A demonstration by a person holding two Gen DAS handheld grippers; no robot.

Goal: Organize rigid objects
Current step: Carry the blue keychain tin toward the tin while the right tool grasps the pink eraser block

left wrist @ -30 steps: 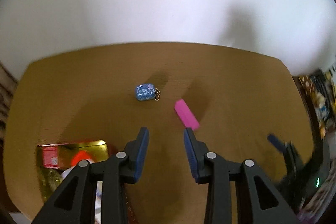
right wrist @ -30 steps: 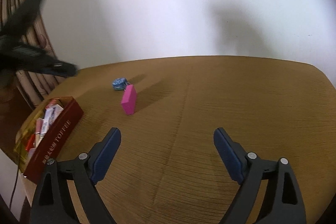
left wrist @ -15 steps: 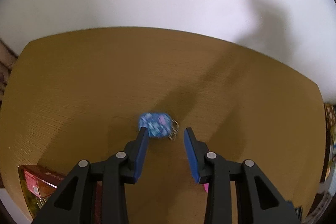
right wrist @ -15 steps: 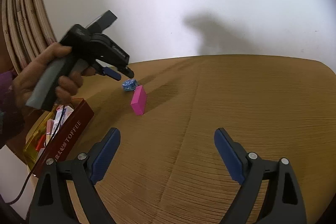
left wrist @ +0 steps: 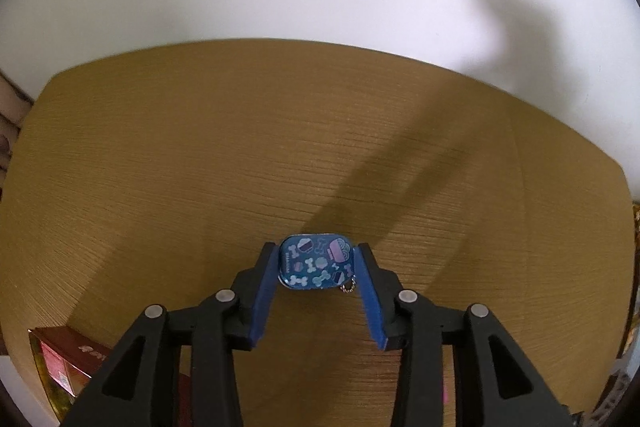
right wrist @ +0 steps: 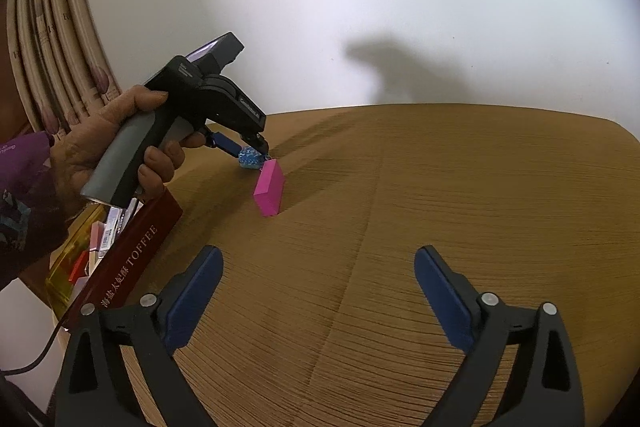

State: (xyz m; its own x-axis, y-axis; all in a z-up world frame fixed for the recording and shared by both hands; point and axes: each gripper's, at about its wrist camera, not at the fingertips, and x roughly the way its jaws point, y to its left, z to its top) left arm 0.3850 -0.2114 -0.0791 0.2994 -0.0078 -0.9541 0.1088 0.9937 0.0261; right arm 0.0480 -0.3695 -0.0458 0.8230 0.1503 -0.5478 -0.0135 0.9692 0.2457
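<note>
A small blue tin (left wrist: 316, 263) with bone and cupcake prints and a short bead chain lies flat on the brown table (left wrist: 200, 167). My left gripper (left wrist: 318, 251) points steeply down over it, and the tin sits between the two blue pads. The jaws are opening: the left pad is right at the tin's edge, the right pad a little off it. The right wrist view shows that left gripper (right wrist: 252, 151) in a person's hand (right wrist: 100, 131), at the tin (right wrist: 250, 159). A pink block (right wrist: 269, 189) stands just in front of it. My right gripper (right wrist: 318, 259) is opening wide over bare table, with nothing between its pads.
A dark red toffee box (right wrist: 136, 251) with several small packets inside sits at the table's left edge, and it also shows as the box (left wrist: 60, 363) at the lower left. A white wall runs behind the table. Rolled beige material (right wrist: 52, 47) stands at the far left.
My left gripper has travelled forward and down from near the box until its pads straddle the blue tin. The hand with it has come into the right wrist view. The right gripper's jaws stand slightly wider.
</note>
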